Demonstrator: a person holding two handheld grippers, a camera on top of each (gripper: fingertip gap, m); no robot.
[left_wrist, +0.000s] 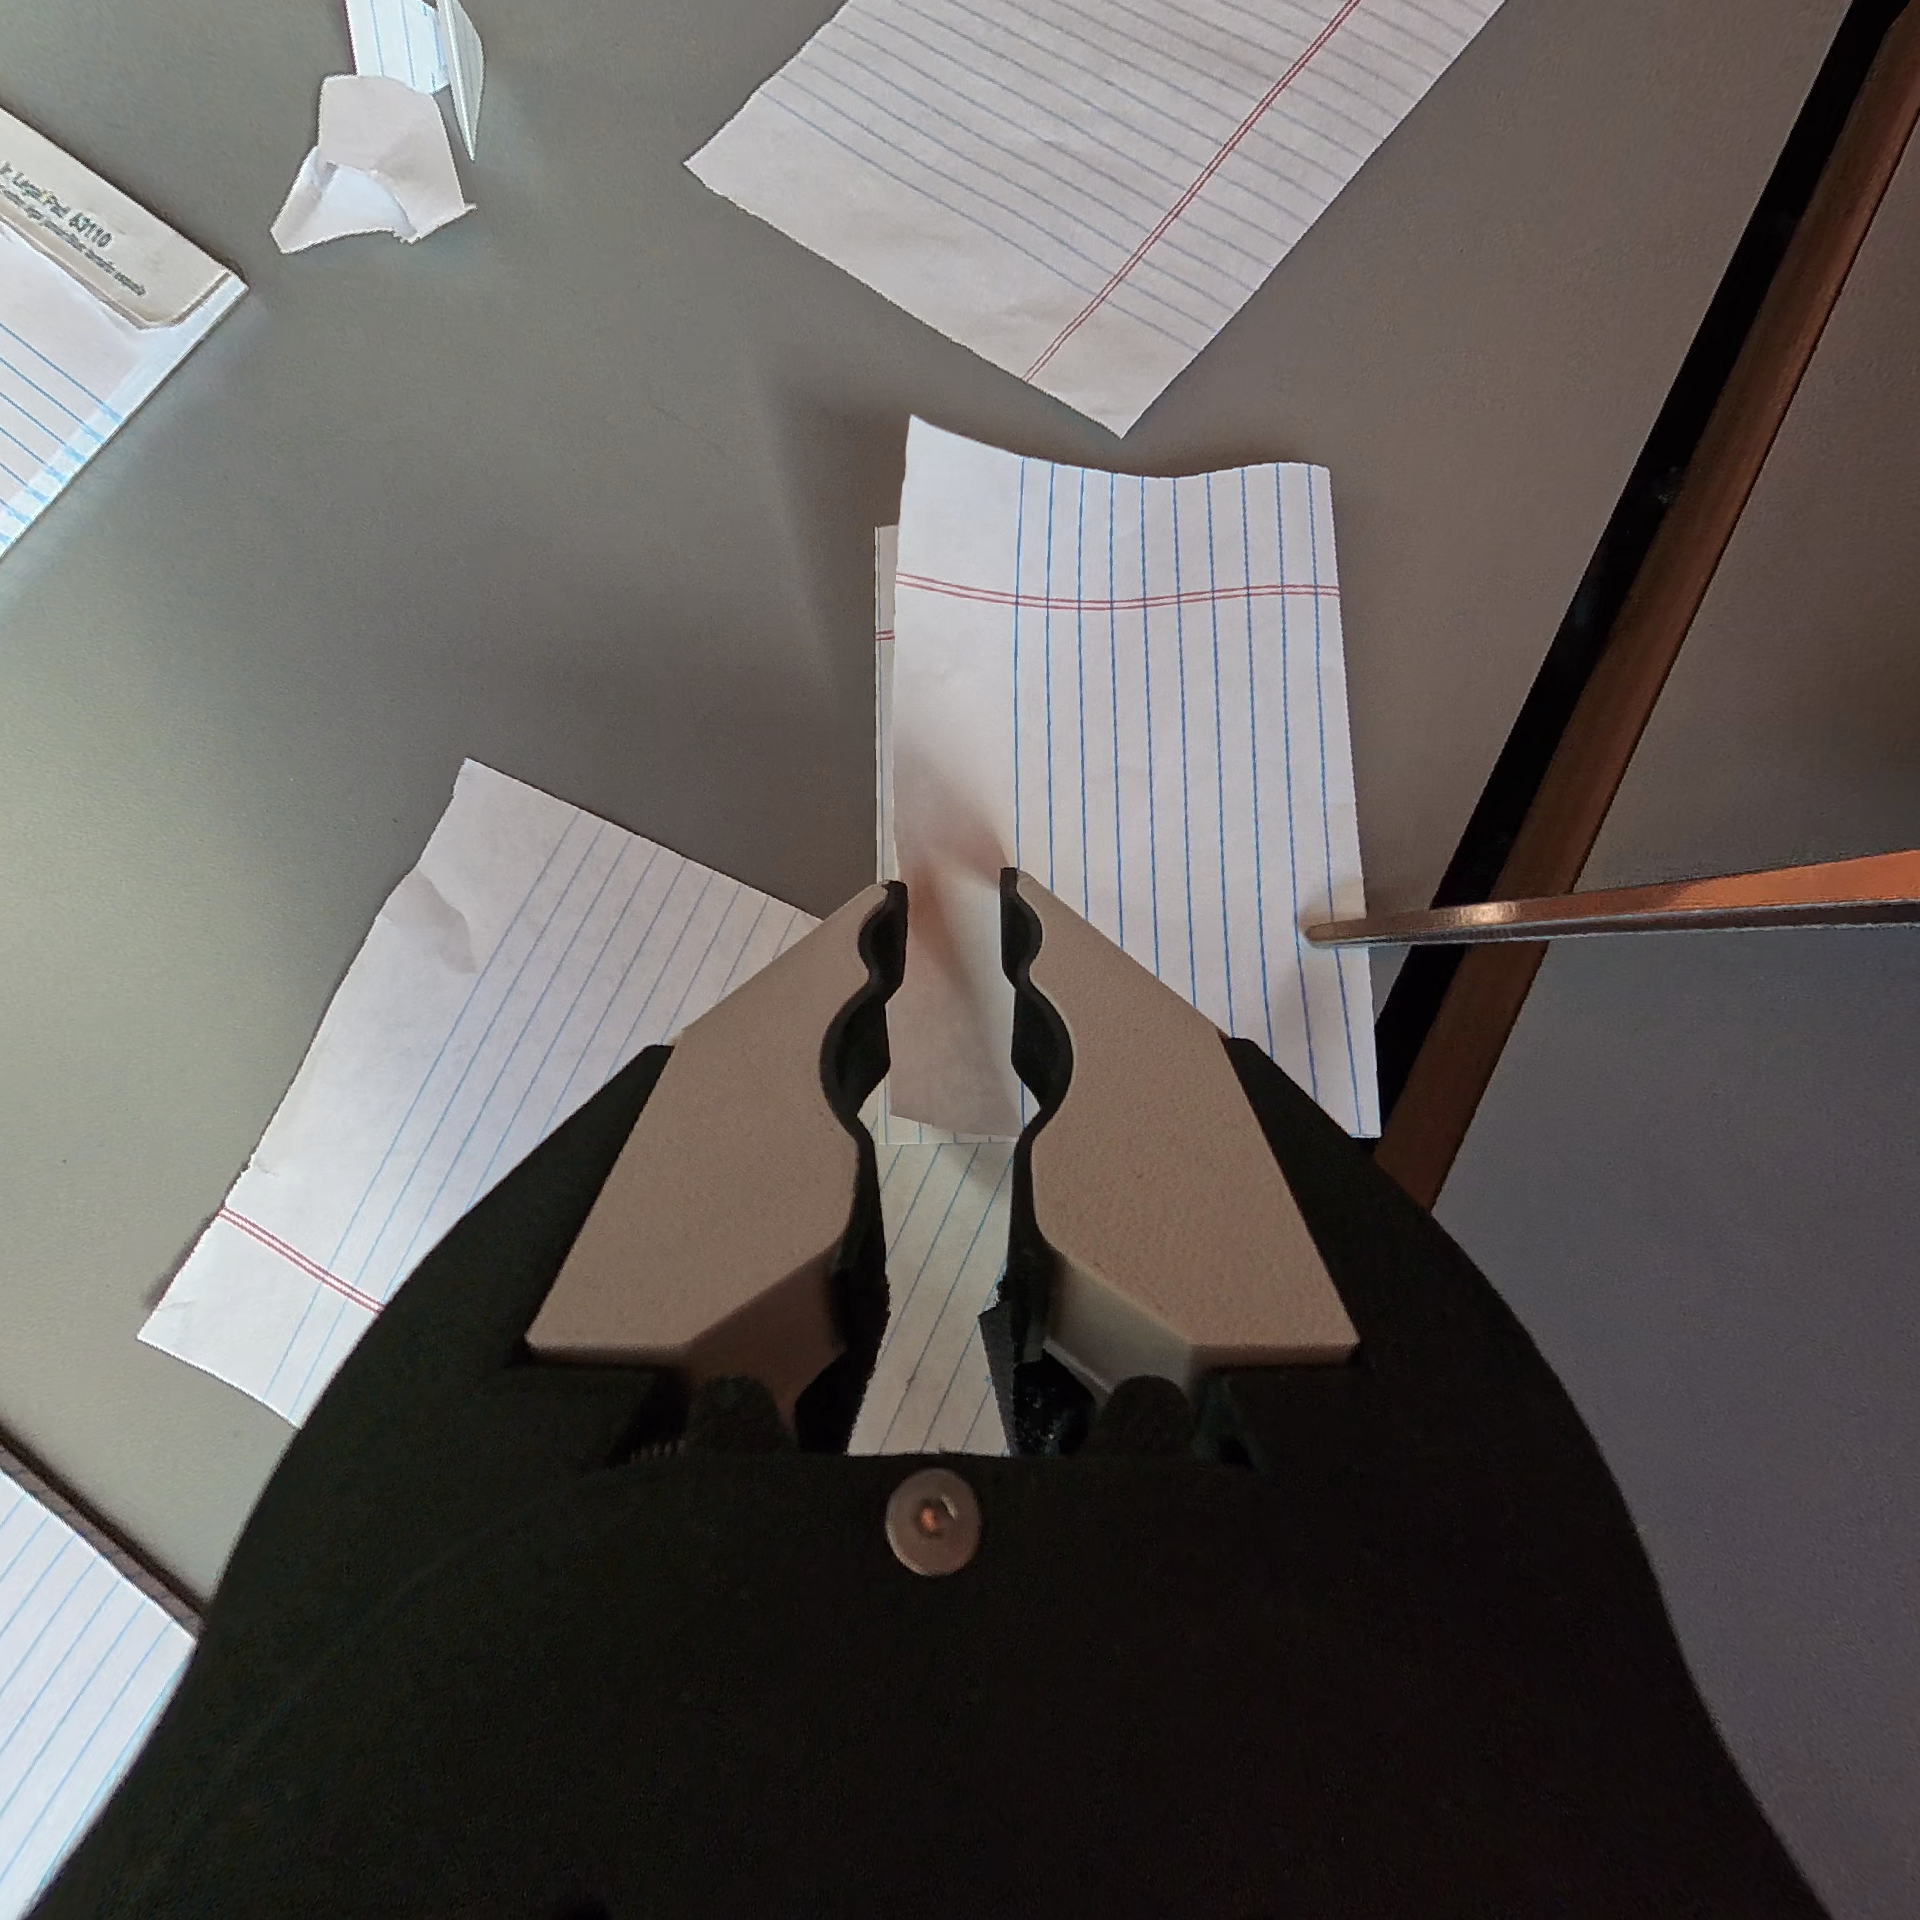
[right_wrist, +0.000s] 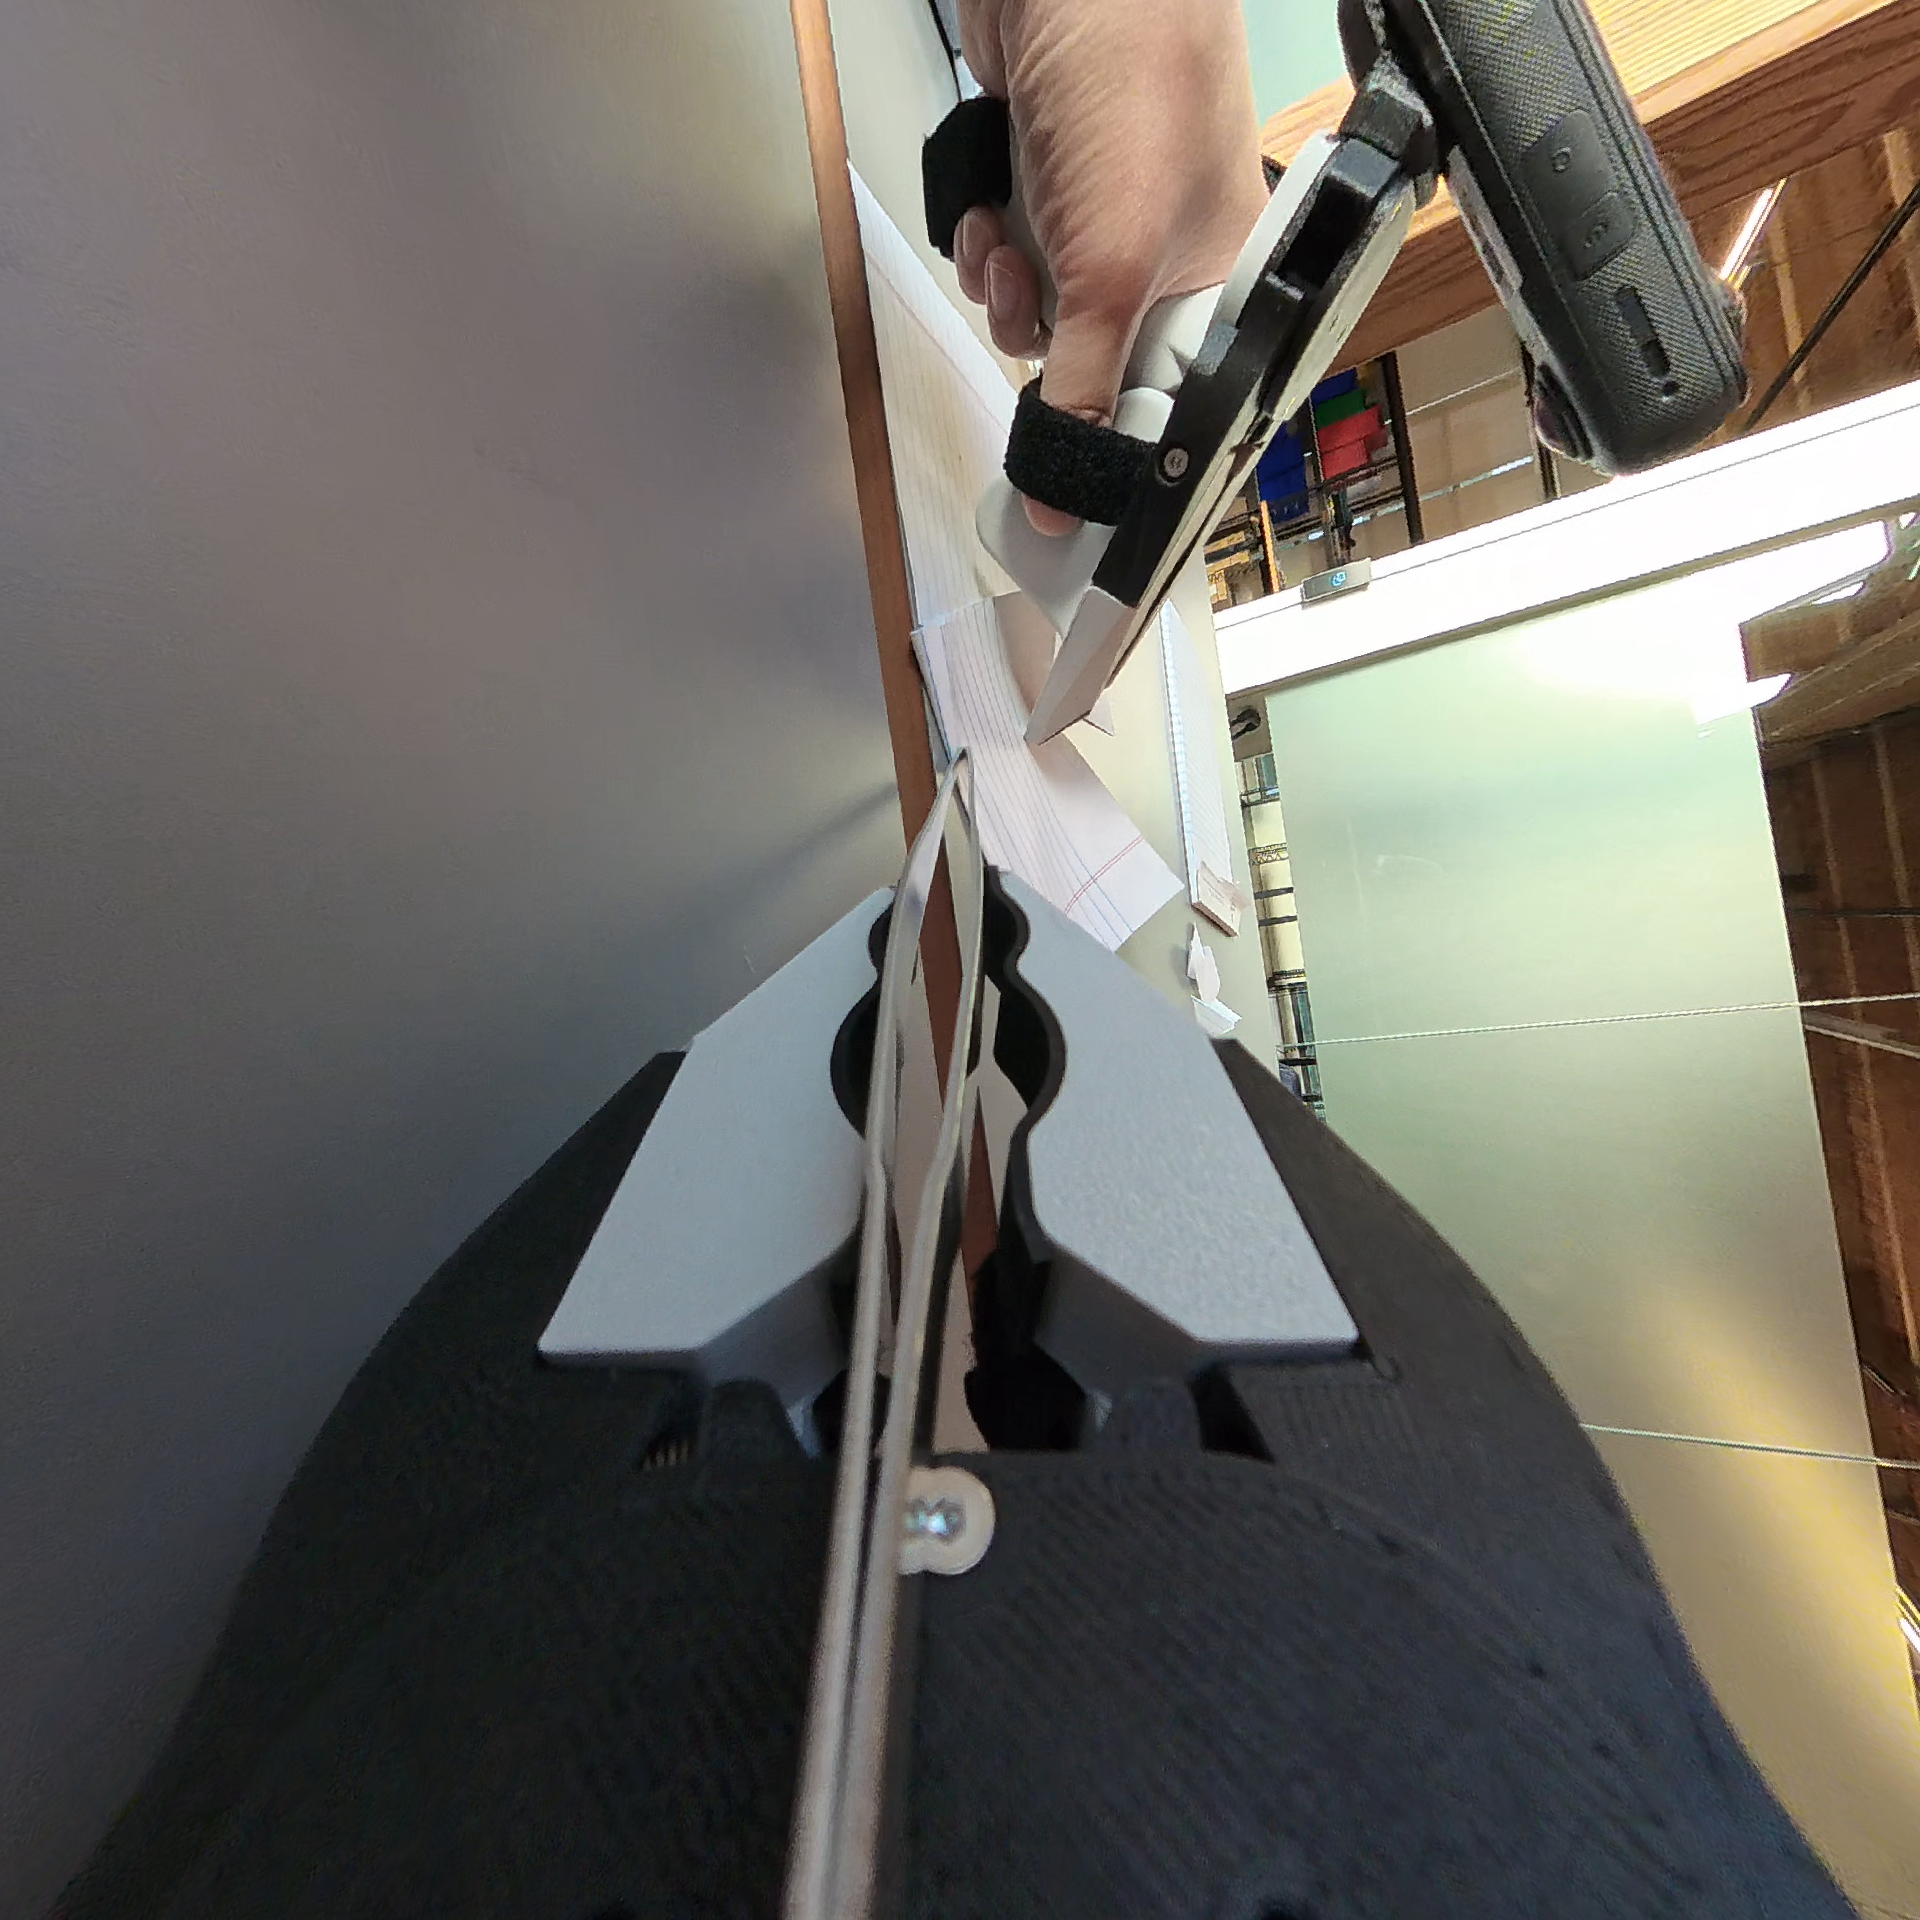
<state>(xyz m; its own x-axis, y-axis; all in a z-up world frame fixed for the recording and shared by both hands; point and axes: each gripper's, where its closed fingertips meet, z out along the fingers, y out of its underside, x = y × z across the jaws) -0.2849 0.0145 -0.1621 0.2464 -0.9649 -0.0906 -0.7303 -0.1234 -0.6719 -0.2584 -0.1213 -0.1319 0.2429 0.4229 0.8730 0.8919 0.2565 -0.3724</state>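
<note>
Left gripper: fingers parted a little, a raised flap of a folded lined sheet standing between them; whether the pads touch it cannot be told. The sheet lies at the grey table's right edge, long axis running away from the left camera, its ruled lines running the same way and its red margin line crosswise. Right gripper: closed on metal tweezers, which extend forward past the fingertips, long axis in line with the fingers; in the left wrist view the tip comes in from the right and meets the sheet's right edge. Other papers on the table: a flat lined sheet farther off, another at near left, a crumpled scrap, a writing pad at far left. Table edge: dark with wood trim. Room, right wrist view: the person's left hand with black finger straps, frosted glass panel, wooden shelving.
</note>
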